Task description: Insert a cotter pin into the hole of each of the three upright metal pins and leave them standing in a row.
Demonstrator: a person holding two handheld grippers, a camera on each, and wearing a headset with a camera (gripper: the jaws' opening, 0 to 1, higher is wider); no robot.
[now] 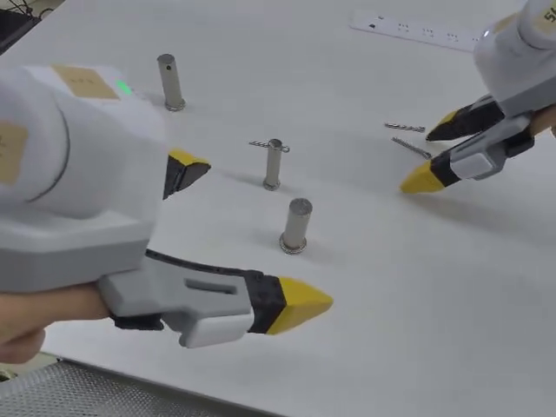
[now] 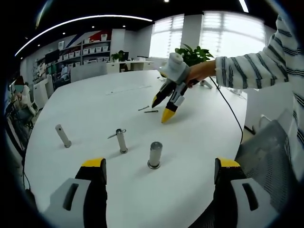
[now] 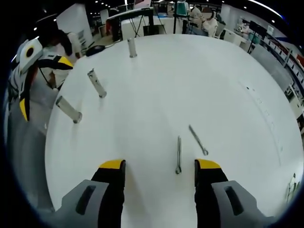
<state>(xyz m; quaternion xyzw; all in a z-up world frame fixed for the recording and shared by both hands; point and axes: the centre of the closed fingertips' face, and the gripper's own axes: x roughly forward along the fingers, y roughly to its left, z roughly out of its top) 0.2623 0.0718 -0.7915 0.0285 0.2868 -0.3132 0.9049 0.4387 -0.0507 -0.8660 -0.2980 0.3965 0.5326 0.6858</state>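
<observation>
Three upright metal pins stand in a row on the white table: the far pin (image 1: 171, 82), the middle pin (image 1: 274, 163) with a cotter pin through its top, and the near pin (image 1: 296, 225). My left gripper (image 1: 248, 234) is open, its jaws wide on either side of the near pin (image 2: 154, 155), short of it. Two loose cotter pins (image 1: 405, 128) (image 1: 411, 148) lie at the right. My right gripper (image 1: 426, 156) hangs open just over them. One cotter pin (image 3: 178, 154) reaches in between its tips, while the other (image 3: 197, 139) lies slightly ahead.
A white power strip (image 1: 417, 30) lies at the table's far edge. A grey mesh surface (image 1: 87, 391) borders the near edge. A chair (image 2: 266, 147) stands beside the table, with shelves and people in the background.
</observation>
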